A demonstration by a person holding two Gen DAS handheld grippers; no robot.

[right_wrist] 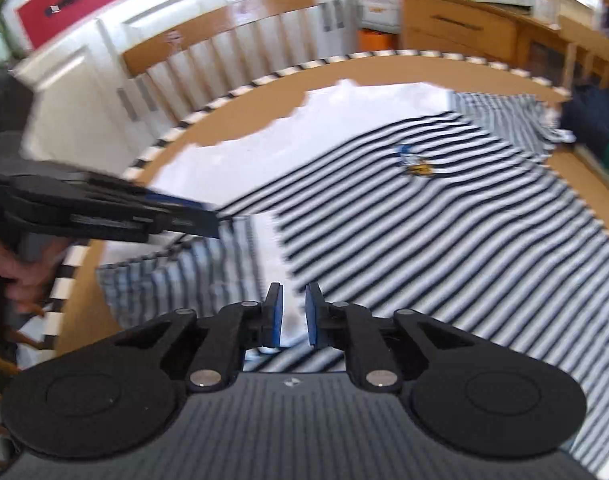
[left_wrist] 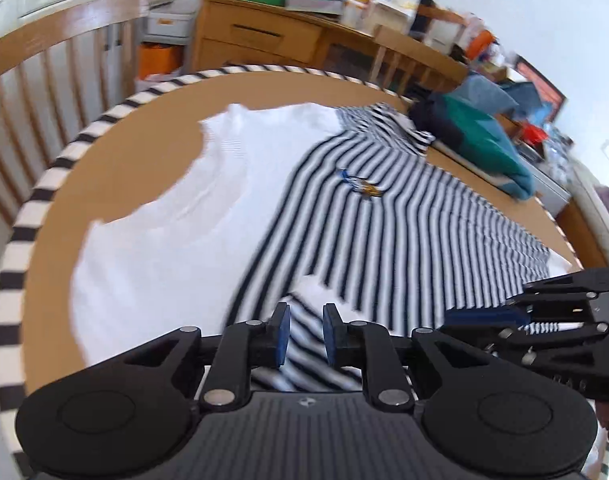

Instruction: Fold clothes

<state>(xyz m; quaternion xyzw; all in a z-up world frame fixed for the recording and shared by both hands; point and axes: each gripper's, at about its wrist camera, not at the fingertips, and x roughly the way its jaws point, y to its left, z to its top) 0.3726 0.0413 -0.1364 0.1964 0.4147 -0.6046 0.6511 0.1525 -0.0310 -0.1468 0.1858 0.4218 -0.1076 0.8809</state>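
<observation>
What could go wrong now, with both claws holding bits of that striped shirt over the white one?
1. The left gripper and the right gripper each hold only a small piece of the striped shirt; the cloth might slip out mid-fold.
2. The striped shirt lies partly on the white garment, so pulling it could drag and rumple that one too.
3. The two grippers are close together, so they might bump.

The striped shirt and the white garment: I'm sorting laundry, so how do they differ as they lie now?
The striped shirt has dark and white stripes and a small colourful emblem on the chest; the white garment is plain. The striped shirt lies on top, partly covering the white garment. The left gripper and right gripper sit at the striped shirt's near edge; the white garment is untouched. Both lie spread on the brown table.
</observation>
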